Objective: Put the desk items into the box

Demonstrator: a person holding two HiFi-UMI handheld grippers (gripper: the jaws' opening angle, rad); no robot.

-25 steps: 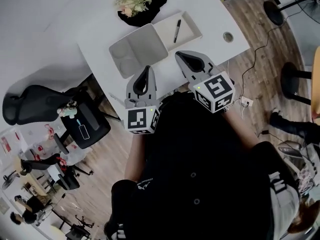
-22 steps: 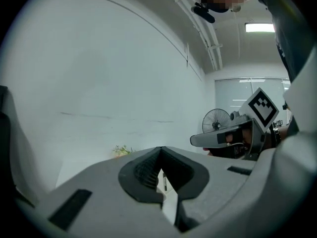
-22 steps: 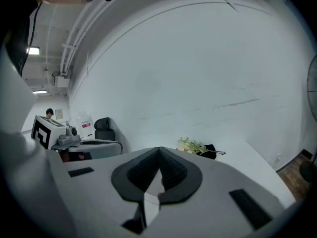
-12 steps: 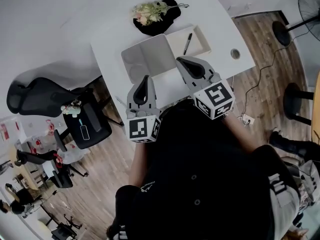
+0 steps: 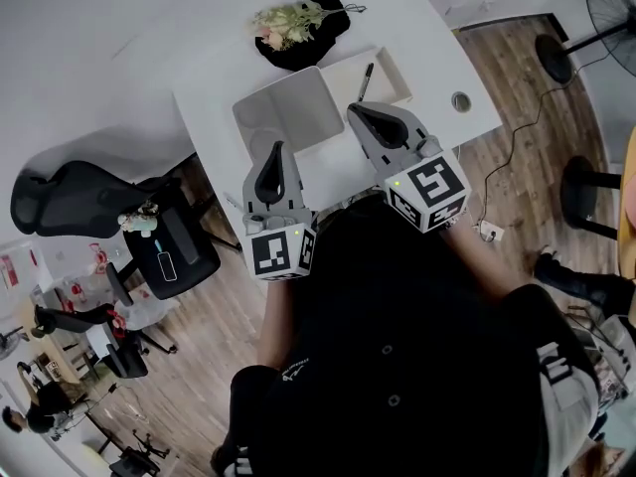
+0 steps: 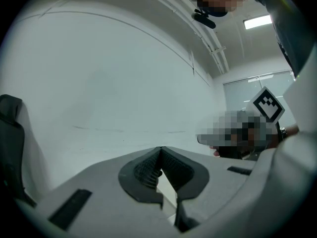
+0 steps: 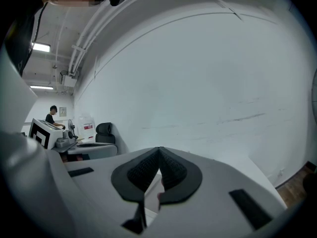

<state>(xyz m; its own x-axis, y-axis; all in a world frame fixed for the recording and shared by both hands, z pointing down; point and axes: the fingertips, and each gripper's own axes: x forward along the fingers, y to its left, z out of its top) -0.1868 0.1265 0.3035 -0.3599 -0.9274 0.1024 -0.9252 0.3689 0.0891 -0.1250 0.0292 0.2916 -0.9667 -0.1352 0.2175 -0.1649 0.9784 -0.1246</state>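
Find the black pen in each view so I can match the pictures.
Head view: black pen lies on the cream tray, upper centre, right of the grey box.
Left gripper view: not in it.
Right gripper view: not in it.
Shared landmark: the white wall, top left in the head view, filling both gripper views.

A pale grey, open-topped box (image 5: 288, 117) lies flat on the white desk (image 5: 442, 63); just beside it lies a cream notepad (image 5: 390, 68), a black pen (image 5: 365, 80) on top; farther back, a flower bunch (image 5: 286, 18) on black wrapping (image 5: 316, 38).
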